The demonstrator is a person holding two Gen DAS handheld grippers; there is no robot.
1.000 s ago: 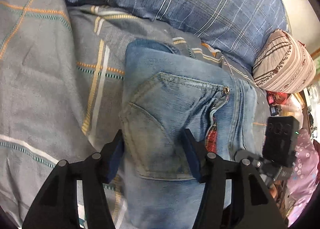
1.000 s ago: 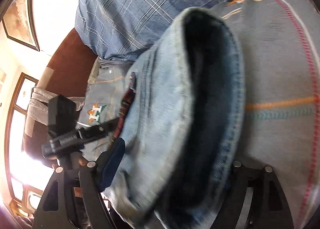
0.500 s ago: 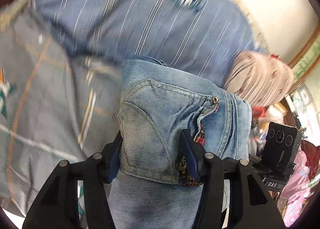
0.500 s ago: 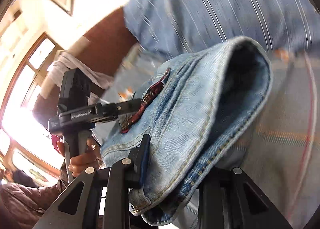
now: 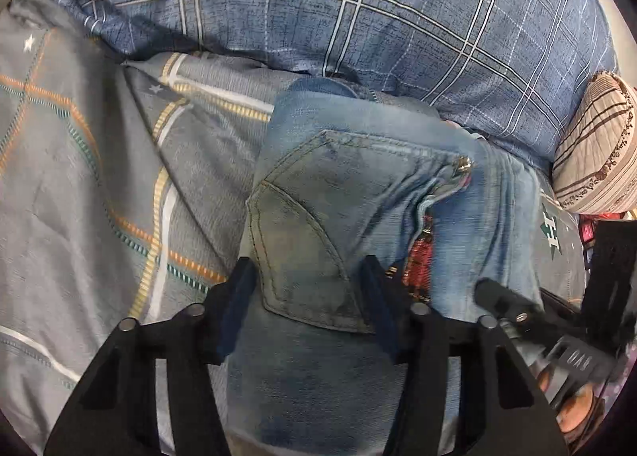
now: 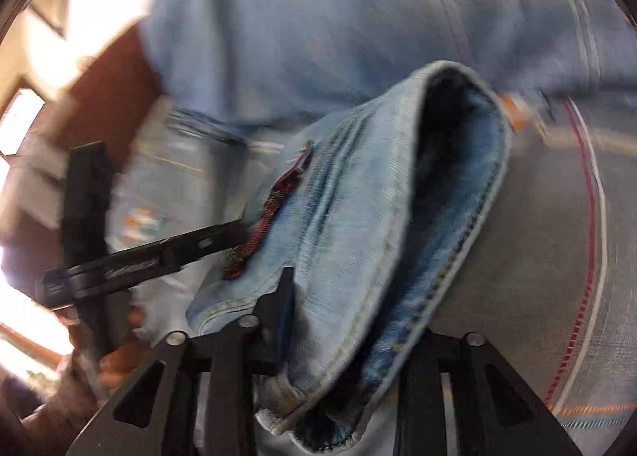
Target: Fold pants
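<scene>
Folded light-blue jeans (image 5: 358, 193) lie over the grey bedsheet (image 5: 79, 177), back pocket up. My left gripper (image 5: 306, 288) is shut on the folded bundle near the pocket, one finger on each side. In the right wrist view the same jeans (image 6: 358, 237) show an open fold with a dark inside; my right gripper (image 6: 342, 320) is shut on their edge. Its right finger is hidden by the denim. The other gripper (image 6: 159, 257) and the hand that holds it show at the left.
A big blue plaid pillow (image 5: 358, 10) lies right behind the jeans. A brown striped cushion (image 5: 593, 161) is at the right. The right gripper's body (image 5: 577, 336) is at the lower right. A wooden headboard (image 6: 115, 81) and bright windows are at the left.
Both grippers lifted the folded jeans, carried them toward the blue pillow and brought them down near it. The right view is still blurred by motion.
</scene>
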